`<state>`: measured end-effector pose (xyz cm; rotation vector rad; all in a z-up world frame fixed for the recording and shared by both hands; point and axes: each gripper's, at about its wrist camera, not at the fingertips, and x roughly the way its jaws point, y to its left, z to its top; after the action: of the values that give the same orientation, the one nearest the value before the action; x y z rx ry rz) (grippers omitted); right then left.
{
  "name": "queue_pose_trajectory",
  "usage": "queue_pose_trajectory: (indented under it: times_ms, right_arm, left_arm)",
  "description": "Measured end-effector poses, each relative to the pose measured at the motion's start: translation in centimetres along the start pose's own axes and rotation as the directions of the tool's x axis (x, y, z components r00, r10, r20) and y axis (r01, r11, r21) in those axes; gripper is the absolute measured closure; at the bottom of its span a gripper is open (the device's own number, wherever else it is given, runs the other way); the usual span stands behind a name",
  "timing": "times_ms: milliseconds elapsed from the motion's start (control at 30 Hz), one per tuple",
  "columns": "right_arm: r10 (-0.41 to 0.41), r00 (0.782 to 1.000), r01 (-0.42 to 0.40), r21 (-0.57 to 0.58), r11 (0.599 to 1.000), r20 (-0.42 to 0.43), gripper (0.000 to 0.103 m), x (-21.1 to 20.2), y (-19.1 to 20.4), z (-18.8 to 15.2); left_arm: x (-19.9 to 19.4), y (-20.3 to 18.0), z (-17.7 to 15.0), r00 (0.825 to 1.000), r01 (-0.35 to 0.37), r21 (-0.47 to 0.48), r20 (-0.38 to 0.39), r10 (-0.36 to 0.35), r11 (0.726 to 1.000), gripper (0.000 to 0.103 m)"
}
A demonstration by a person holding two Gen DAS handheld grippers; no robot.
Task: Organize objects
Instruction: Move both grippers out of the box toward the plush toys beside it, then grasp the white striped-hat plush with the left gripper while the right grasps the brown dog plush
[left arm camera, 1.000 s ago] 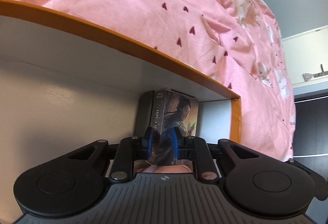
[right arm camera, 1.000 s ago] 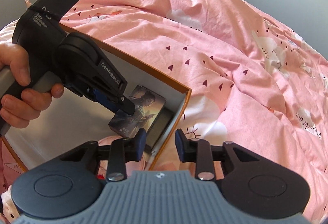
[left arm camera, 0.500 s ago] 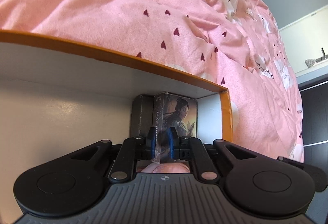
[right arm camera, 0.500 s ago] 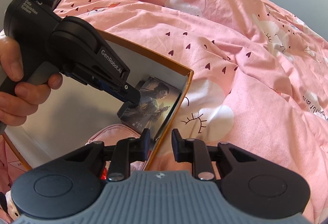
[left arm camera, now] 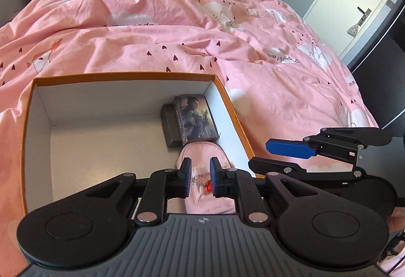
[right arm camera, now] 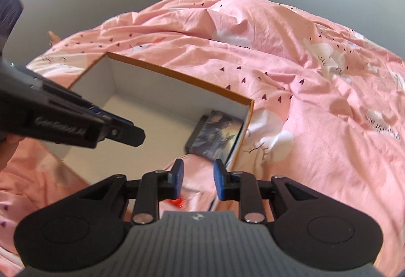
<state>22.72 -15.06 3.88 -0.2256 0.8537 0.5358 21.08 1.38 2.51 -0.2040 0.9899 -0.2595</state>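
Box [left arm camera: 119, 75]: open cardboard, orange rim, white inside, resting on pink bedspread [left arm camera: 177, 31]; left half bare.

Card pack [left arm camera: 196, 118]: flat in far right corner, on a dark case [left arm camera: 170, 127], touching the right wall.

Pink pouch [left arm camera: 202, 152]: just in front of the pack, inside the box.

Left gripper [left arm camera: 198, 177]: above the pouch, fingers apart, holding nothing.

Right gripper [right arm camera: 198, 177]: over the box's right wall, fingers apart, empty.

Risk, judged: the soft bedding may let the box tip if a gripper presses its wall; the two grippers sit near enough to collide.
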Motion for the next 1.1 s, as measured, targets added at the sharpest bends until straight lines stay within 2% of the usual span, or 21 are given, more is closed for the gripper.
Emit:
queue_pose_trajectory:
  times_ms: [167,367,467,533,633,833,1100]
  right_arm:
    - [0.035,0.998,-0.04,0.099,0.994,0.052,0.068,-2.7,2.2,-4.0]
    - [0.086,0.996,-0.09,0.256,0.962,0.025,0.068,-3.3,4.6,-9.2]
    - [0.09,0.996,-0.085,0.305,0.949,-0.001,0.065,-2.9,5.7,-11.4]
    - [0.087,0.996,-0.075,0.325,0.943,-0.025,0.062,-2.4,6.4,-12.4]
    - [0.072,0.996,-0.051,0.344,0.938,-0.05,0.06,-1.7,7.4,-13.6]
    - [0.077,0.992,-0.037,0.358,0.933,-0.098,0.053,-0.2,8.4,-14.9]
    - [0.079,0.987,-0.022,0.369,0.929,-0.14,0.048,1.0,8.5,-15.6]
  left_arm:
    - [-3.1,0.1,-4.6,1.0,-0.015,-0.014,0.012,0.015,1.0,0.084]
    - [-3.5,1.4,-10.3,0.997,-0.062,-0.075,-0.038,0.06,0.995,0.077]
    - [-2.8,2.5,-12.9,0.994,-0.083,-0.118,-0.086,0.073,0.99,0.072]
    - [-2.5,2.7,-14.4,0.989,-0.116,-0.116,-0.105,0.104,0.986,0.063]
    - [-2.3,3.0,-16.0,0.983,-0.152,-0.109,-0.12,0.139,0.982,0.055]
    - [-1.9,4.4,-18.4,0.984,-0.104,-0.2,-0.162,0.072,0.974,0.038]
    - [-1.0,5.5,-19.6,0.984,-0.058,-0.277,-0.176,0.008,0.959,0.029]
